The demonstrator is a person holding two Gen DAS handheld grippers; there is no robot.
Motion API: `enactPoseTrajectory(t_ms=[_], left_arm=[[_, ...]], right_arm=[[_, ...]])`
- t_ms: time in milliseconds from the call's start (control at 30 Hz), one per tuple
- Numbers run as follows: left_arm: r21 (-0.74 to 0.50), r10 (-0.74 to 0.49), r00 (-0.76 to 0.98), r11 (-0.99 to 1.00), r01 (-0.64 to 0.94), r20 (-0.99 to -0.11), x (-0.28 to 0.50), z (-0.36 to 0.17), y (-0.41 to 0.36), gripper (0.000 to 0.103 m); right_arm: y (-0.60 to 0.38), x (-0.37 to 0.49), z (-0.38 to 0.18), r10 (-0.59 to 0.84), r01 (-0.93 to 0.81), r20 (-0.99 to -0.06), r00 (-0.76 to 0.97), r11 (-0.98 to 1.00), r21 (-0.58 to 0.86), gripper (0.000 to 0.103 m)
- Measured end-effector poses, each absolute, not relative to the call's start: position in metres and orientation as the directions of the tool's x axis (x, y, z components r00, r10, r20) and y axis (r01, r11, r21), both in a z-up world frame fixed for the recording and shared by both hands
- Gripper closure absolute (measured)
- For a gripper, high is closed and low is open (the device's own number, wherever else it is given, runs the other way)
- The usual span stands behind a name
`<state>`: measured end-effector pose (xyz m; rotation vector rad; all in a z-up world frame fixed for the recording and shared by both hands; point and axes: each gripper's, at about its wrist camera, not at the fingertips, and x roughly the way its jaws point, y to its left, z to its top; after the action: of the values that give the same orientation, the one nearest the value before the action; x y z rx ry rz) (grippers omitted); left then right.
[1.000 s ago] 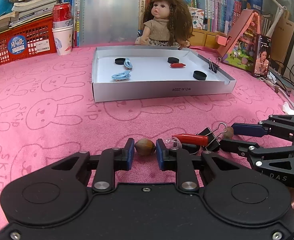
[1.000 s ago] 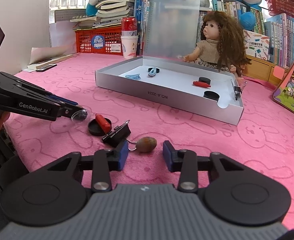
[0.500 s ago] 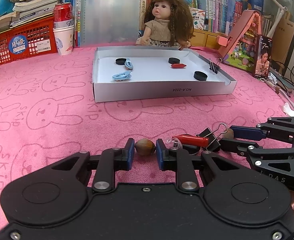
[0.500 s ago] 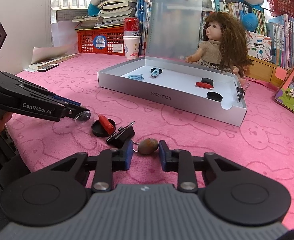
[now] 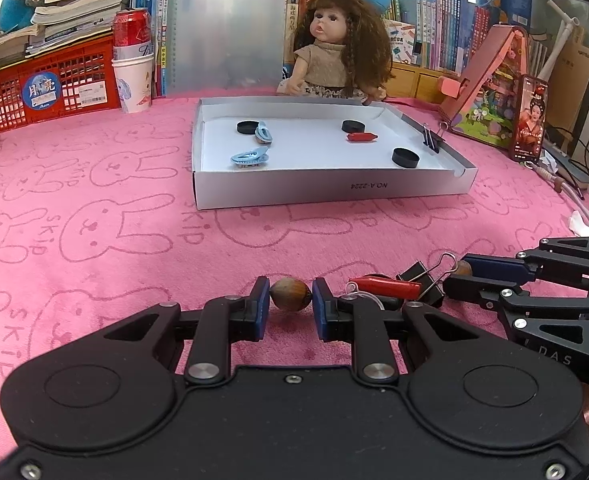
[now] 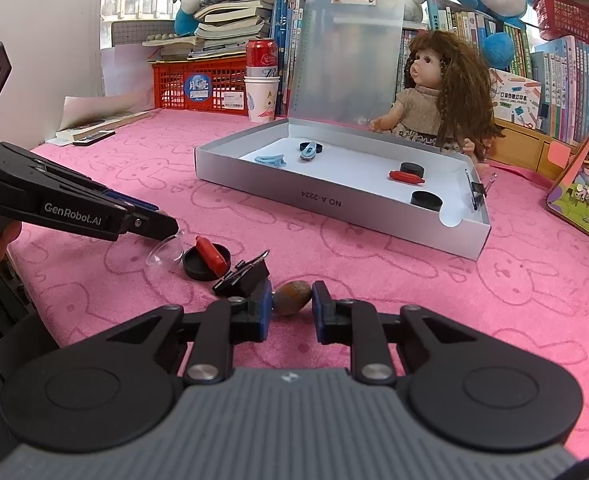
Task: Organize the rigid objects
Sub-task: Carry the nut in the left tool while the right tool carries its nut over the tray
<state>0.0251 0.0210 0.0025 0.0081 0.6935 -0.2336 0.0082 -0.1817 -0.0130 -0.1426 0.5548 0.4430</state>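
My left gripper [image 5: 289, 303] is shut on a brown nut [image 5: 290, 297] just over the pink cloth. In the right wrist view my right gripper [image 6: 291, 305] has its jaws closing, and both blue pads press on a second brown nut [image 6: 292, 297] resting on the cloth. Beside that nut lie a black binder clip [image 6: 246, 278], a black cap [image 6: 198, 266] with a red capsule [image 6: 210, 252] on it, and a clear dome [image 6: 166, 249] at the left gripper's [image 6: 170, 227] tip. The open grey box [image 5: 334, 194] behind holds black caps, blue hair clips and a red capsule.
A doll [image 5: 338, 56] sits behind the box, with a clear clipboard [image 6: 346, 56] leaning next to it. A red basket [image 5: 50, 84], a paper cup with a can [image 5: 132, 80], books and a phone [image 5: 528, 120] line the table's far edge. Cables lie at the right.
My right gripper's jaws have drawn in from either side of the nut until the pads touch it. My left gripper keeps its hold and has not moved.
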Motion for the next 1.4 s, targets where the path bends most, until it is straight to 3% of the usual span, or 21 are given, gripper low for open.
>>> enactPoseTrajectory(t_ms=[567, 1400], left_arm=[[-0.053, -0.194, 0.774, 0.978, 0.204, -0.603, 0.039, 0.018, 0.017, 0.082], [-0.06, -0.175, 0.821, 0.984, 0.17, -0.543, 0.098, 0.048, 0.021, 0.082]], right_arm=[[-0.192, 0.032, -0.002, 0.245, -0.3, -0.561, 0.791, 0.954, -0.006, 0.078], [-0.212, 0.078, 0.029, 0.177, -0.211, -0.539, 0.824, 0.977, -0.002, 0.078]])
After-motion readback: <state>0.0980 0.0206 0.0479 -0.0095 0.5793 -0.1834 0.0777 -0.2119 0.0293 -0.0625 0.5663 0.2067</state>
